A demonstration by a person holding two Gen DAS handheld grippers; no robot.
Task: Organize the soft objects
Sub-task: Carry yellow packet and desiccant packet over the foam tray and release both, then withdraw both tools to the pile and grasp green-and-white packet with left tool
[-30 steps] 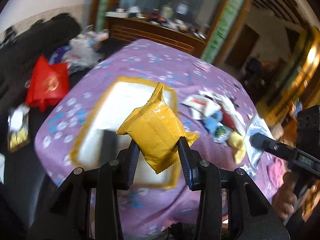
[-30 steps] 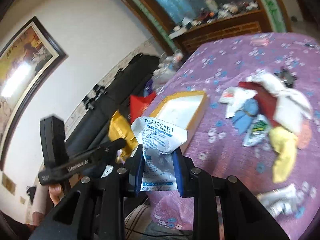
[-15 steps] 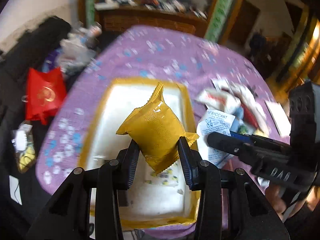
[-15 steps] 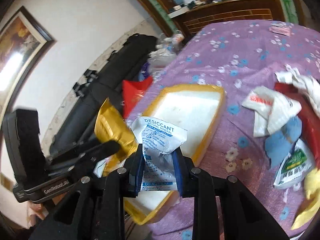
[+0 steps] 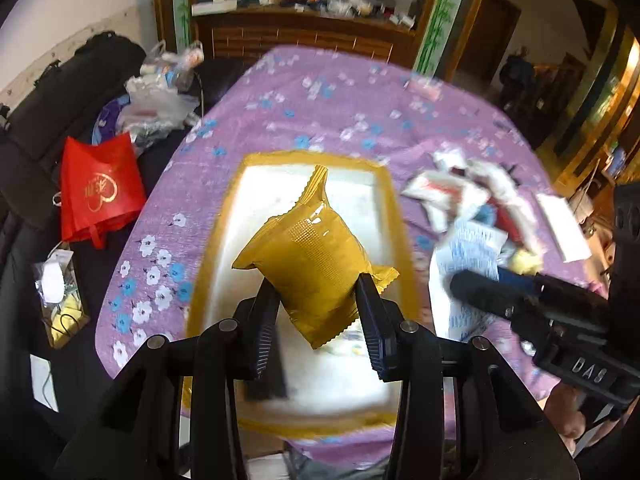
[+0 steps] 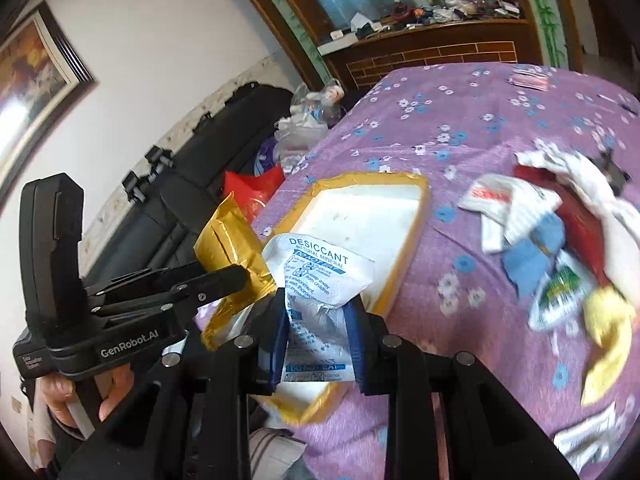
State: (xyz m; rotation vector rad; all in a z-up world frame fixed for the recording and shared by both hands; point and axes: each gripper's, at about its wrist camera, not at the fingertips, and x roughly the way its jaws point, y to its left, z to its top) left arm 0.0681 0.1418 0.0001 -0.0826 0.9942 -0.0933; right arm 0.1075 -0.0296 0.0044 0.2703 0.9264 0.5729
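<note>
My left gripper (image 5: 316, 320) is shut on a puffy yellow packet (image 5: 312, 264) and holds it above the white tray with a yellow rim (image 5: 392, 216). In the right wrist view the same packet (image 6: 230, 246) hangs over the tray's near left side. My right gripper (image 6: 318, 320) is shut on a white desiccant sachet (image 6: 320, 276) with blue print, above the tray's (image 6: 404, 256) near right corner. From the left wrist view that sachet (image 5: 464, 256) and the right gripper's finger (image 5: 492, 296) sit just right of the tray. Small items lie in the tray's near end, blurred.
A heap of soft packets and cloths (image 6: 560, 240) lies on the purple flowered tablecloth (image 5: 340, 120) right of the tray. A red bag (image 5: 100, 192), plastic bags (image 5: 160, 100) and a black sofa (image 5: 60, 92) are left of the table. A wooden cabinet (image 5: 304, 32) stands behind.
Both grippers have moved over the tray with their packets still held; the tray now lies directly under the yellow packet, and the right gripper has come closer beside the left.
</note>
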